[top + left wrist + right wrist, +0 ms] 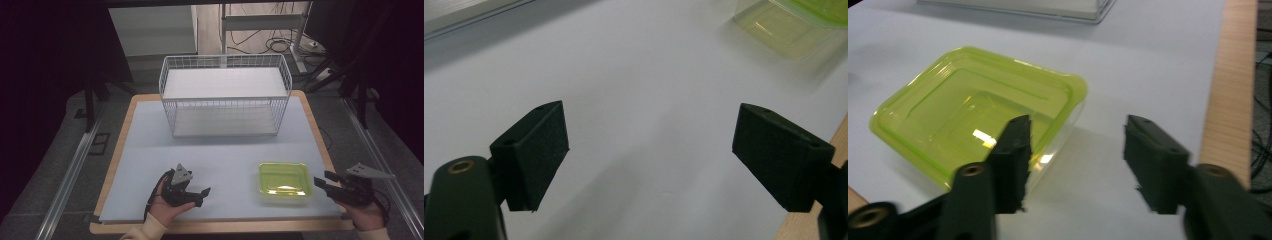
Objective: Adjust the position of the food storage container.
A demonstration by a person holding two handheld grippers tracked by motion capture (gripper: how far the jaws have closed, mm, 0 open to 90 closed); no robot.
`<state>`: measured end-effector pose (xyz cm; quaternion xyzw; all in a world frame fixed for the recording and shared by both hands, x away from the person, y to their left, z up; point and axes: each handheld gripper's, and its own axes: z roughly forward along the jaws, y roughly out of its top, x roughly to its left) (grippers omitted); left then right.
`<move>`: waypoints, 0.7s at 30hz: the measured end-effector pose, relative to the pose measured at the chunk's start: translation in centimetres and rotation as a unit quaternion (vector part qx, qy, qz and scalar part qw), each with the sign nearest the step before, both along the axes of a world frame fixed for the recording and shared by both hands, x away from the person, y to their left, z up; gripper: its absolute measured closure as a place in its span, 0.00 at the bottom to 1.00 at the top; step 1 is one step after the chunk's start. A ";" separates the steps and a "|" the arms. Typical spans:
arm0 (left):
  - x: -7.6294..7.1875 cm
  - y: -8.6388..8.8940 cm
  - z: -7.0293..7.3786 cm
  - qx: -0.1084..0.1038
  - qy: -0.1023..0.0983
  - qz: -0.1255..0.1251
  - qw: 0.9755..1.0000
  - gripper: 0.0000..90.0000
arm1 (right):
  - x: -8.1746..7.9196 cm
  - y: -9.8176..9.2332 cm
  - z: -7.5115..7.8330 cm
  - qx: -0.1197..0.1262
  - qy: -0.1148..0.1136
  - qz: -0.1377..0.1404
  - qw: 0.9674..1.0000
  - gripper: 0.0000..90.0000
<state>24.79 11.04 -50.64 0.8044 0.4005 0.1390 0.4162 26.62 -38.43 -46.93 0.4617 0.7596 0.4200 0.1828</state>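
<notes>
Container: green lidded container [283,179] sits on tabletop [150,150], near right edge, in front of wire basket [225,95].
Right tool [1075,150]: jaws apart, beside container's corner, gripping nothing.
Left tool [649,150]: jaws wide, empty.

A white-topped table [150,150] with a wooden edge holds a white wire basket [225,95] at its far side. Near the front right sits a lime-green lidded container [283,181]. The right gripper [321,182] points at its right edge, jaws apart. The left gripper [200,194] rests front left, jaws apart.
</notes>
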 end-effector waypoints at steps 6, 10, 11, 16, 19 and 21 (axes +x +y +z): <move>0.1 0.3 0.0 -0.005 0.001 0.004 1.000 0.16 | 0.4 -1.8 -0.3 -0.003 -0.006 -0.025 1.000 0.91; 0.0 0.4 0.0 -0.003 0.001 0.005 1.000 0.16 | 0.9 -2.3 -1.3 -0.014 0.006 -0.024 1.000 1.00; 0.0 0.4 -0.1 -0.004 0.001 0.005 1.000 0.16 | 1.1 -2.3 -1.6 -0.016 0.010 -0.023 1.000 1.00; 0.1 0.5 -0.1 -0.002 0.002 0.004 1.000 0.16 | 1.8 -1.6 -3.0 -0.021 0.032 -0.009 0.999 1.00; 0.1 0.5 -0.2 -0.002 0.003 0.005 1.000 0.16 | 2.0 -1.1 -3.3 -0.023 0.038 0.002 0.999 1.00; 0.1 0.5 -0.2 -0.001 0.003 0.006 1.000 0.16 | 2.1 -0.9 -3.4 -0.025 0.040 0.008 0.999 1.00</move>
